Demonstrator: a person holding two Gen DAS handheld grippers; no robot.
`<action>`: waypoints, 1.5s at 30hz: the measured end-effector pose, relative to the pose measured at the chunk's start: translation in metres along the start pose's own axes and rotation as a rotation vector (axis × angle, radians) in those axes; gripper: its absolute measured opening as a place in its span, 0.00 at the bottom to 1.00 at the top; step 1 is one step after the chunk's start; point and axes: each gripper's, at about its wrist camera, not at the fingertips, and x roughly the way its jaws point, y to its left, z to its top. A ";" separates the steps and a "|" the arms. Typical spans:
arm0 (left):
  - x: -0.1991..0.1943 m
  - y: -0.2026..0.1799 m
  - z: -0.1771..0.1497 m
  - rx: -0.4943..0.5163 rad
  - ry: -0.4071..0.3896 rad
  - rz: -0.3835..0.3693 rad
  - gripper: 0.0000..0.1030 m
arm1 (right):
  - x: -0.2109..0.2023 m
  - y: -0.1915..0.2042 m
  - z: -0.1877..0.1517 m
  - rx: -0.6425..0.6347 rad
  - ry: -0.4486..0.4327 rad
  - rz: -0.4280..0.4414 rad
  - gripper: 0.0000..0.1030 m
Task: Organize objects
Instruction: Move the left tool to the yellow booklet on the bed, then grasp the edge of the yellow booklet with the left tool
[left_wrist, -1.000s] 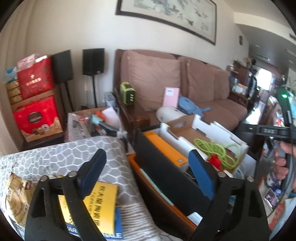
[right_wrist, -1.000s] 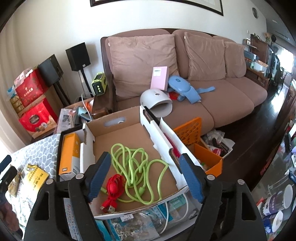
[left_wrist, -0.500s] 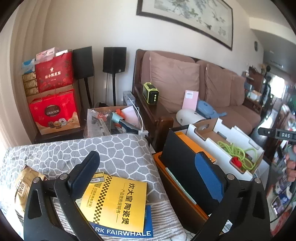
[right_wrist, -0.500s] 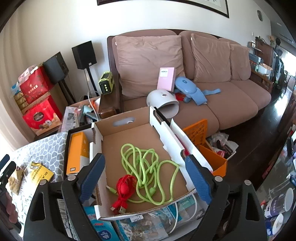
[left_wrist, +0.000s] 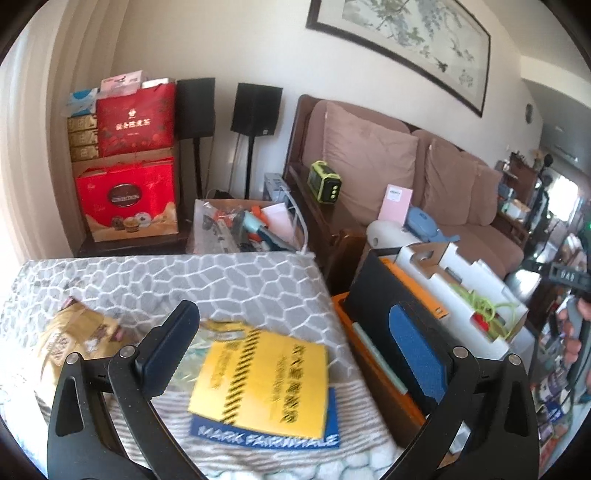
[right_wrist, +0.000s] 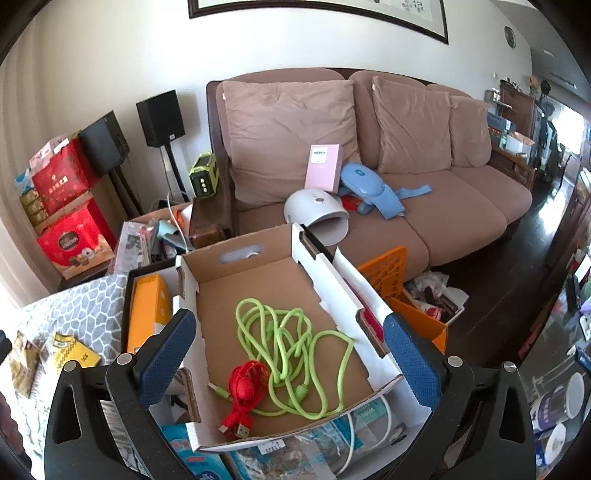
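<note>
My left gripper (left_wrist: 291, 325) stands open and empty over a grey patterned blanket (left_wrist: 184, 280). Under it a yellow packet (left_wrist: 266, 380) lies on a blue pack (left_wrist: 266, 437), with a gold snack bag (left_wrist: 74, 339) to the left. My right gripper (right_wrist: 290, 332) hangs above a white cardboard box (right_wrist: 273, 247); its jaws are opening and hold nothing. A green cable (right_wrist: 291, 343) and a red cable (right_wrist: 243, 387) lie loose on the box floor. An orange box (right_wrist: 147, 314) stands in a black tray left of it.
An orange crate (right_wrist: 384, 269) sits right of the cardboard box. The brown sofa (right_wrist: 461, 206) carries a pink box (right_wrist: 323, 166), a white dome device (right_wrist: 317, 214) and a blue massager (right_wrist: 369, 188). Red gift boxes (left_wrist: 129, 199) and speakers (left_wrist: 256, 109) stand at the wall.
The left gripper has swung left, away from the boxes, to over the blanket and yellow packet. The right gripper's jaws have spread wider; it has stayed over the cardboard box.
</note>
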 end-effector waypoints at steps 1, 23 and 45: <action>-0.001 0.004 -0.002 0.004 0.004 0.015 1.00 | -0.001 0.000 0.000 0.005 -0.005 0.004 0.99; 0.029 0.039 -0.040 -0.096 0.148 -0.005 1.00 | 0.000 0.001 0.001 0.029 -0.031 -0.003 0.99; 0.073 0.003 -0.086 0.043 0.274 0.080 1.00 | -0.006 -0.013 0.004 0.100 -0.047 0.005 0.99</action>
